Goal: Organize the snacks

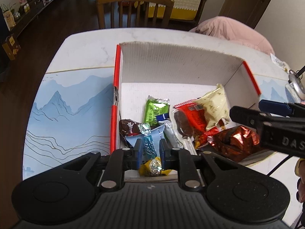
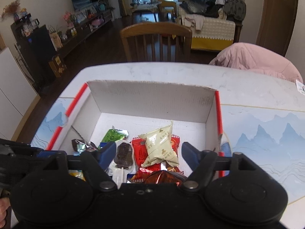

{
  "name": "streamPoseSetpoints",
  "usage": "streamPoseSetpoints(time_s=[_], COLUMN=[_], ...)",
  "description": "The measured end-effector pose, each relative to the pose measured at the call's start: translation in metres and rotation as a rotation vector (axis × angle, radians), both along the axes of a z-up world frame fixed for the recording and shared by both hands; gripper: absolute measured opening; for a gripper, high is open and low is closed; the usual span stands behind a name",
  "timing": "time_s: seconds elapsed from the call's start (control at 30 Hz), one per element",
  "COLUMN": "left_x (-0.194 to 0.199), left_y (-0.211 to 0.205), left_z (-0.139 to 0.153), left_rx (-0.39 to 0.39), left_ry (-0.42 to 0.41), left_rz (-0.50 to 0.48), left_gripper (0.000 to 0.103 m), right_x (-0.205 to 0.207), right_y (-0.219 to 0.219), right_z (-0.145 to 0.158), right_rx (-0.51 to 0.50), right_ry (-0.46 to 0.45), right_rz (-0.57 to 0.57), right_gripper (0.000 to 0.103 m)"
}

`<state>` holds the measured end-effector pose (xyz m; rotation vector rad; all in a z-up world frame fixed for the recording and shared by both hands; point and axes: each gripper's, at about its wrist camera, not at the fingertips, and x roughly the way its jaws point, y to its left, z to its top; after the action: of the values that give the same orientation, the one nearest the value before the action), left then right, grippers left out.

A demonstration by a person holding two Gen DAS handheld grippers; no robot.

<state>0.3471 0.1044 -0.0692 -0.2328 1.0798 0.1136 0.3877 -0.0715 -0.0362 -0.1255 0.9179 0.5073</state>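
Observation:
A white cardboard box with red rims (image 1: 116, 70) (image 2: 152, 99) stands on the table and holds several snacks: a green packet (image 1: 155, 111) (image 2: 112, 136), a cream packet (image 1: 215, 106) (image 2: 162, 145), a red packet (image 1: 192, 114) (image 2: 140, 152), a chocolate lollipop (image 1: 183, 126) (image 2: 124, 155), a red foil bag (image 1: 232, 143) (image 2: 162, 177). My left gripper (image 1: 149, 147) is shut on a blue twist-wrapped candy (image 1: 147, 139) over the box's near left corner. My right gripper (image 2: 148, 152) is open and empty above the snacks; it also shows in the left wrist view (image 1: 266, 112).
The table top (image 1: 76, 114) (image 2: 266, 137) carries a blue mountain print. A wooden chair (image 1: 133, 9) (image 2: 156, 40) stands at the far edge. A pink cushion (image 1: 234, 30) (image 2: 255, 61) lies at the far right. A yellow candy (image 1: 154, 168) lies under my left gripper.

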Motion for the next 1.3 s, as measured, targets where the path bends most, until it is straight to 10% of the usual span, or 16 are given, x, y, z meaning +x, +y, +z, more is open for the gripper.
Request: streamPoseSetpoints(time_s=[0.87,1.0,1.3], left_x=[-0.09,-0.104,-0.129], left_y=[-0.014,-0.015,-0.02], left_z=[0.065,0.071,0.08], left_rx=[0.018,0.017,0.006], left_ry=[-0.203,-0.241,-0.294], left_rz=[-0.026,-0.024,-0.045], left_gripper=[0.031,0.064,0.076], right_x=[-0.1,-0.108,-0.127], right_y=[-0.032,-0.037,-0.049], right_z=[0.057,0.057,0.055], right_rx=[0.133,0.146,0.163], right_ry=[-0.193,-0.201,-0.222], right_rz=[0.059,0.044,0.025], right_gripper=[0.102,0.103,0.103])
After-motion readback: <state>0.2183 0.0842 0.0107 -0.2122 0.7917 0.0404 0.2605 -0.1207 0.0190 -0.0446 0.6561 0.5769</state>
